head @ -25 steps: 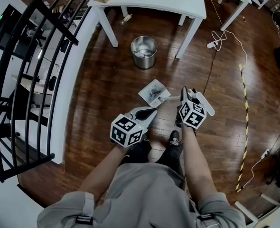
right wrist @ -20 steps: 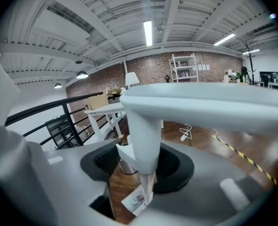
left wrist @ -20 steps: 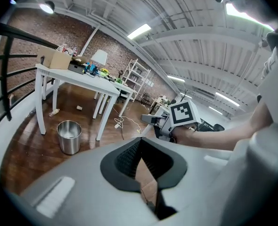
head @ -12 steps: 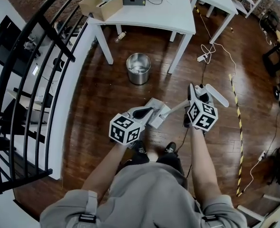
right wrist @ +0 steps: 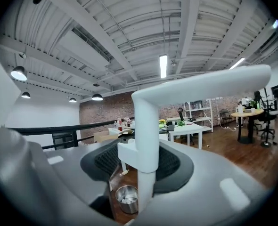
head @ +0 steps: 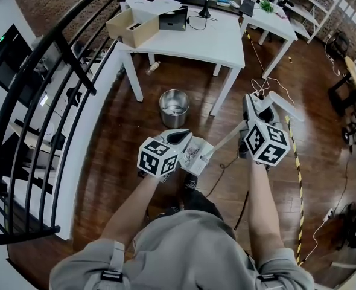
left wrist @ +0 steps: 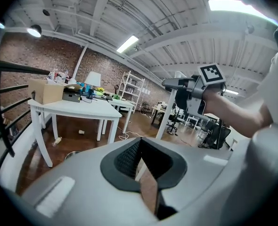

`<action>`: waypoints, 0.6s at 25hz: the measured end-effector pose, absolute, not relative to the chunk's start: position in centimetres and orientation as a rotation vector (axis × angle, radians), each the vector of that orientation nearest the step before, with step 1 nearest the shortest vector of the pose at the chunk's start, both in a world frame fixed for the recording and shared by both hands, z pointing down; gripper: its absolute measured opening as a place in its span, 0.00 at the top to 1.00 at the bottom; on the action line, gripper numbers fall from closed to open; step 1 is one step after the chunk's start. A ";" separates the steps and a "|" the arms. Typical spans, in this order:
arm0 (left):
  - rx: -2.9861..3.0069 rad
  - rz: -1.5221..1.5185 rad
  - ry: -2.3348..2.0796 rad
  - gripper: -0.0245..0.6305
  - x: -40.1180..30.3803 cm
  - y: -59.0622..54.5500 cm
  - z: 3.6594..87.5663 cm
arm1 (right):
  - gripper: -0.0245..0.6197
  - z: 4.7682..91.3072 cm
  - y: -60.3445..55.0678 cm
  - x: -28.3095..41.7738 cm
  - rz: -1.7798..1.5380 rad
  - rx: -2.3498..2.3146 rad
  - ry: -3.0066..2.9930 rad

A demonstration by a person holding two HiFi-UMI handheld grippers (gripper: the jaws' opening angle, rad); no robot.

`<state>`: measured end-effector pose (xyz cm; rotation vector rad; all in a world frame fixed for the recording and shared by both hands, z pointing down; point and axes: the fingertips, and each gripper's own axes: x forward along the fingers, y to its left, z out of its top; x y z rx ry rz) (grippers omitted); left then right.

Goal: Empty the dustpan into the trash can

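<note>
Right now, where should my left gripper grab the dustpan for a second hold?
On the handle, midway between the pan and the right gripper, coming from its left with fingers across it: that stretch is slim, straight and bare, probably the steadiest spot.

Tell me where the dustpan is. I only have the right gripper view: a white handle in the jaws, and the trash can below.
Observer: Head view shows the dustpan at the lower end of the handle, short of the trash can and not over it.
Operator: Left side?
Observer: The left hand-held gripper is at the dustpan's left edge. Its own view shows a thin panel clamped between the jaws, apparently that edge.
Operator: Anything in the pan?
Observer: Dark bits lie on it. I can't tell what they are.
</note>
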<state>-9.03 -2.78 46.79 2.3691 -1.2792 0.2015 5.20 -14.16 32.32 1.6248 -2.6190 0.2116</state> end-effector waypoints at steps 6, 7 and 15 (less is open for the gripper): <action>2.361 0.229 -1.374 0.96 -12.2 -7.4 45.5 | 0.67 26.9 -18.9 2.1 0.130 1.581 -2.749; 2.353 0.229 -1.396 0.96 -12.9 -8.2 45.3 | 0.67 26.1 -19.8 1.4 0.120 1.567 -2.773; 2.265 0.260 -1.546 0.95 -18.1 -13.6 44.5 | 0.67 23.3 -28.3 -3.3 0.104 1.475 -2.891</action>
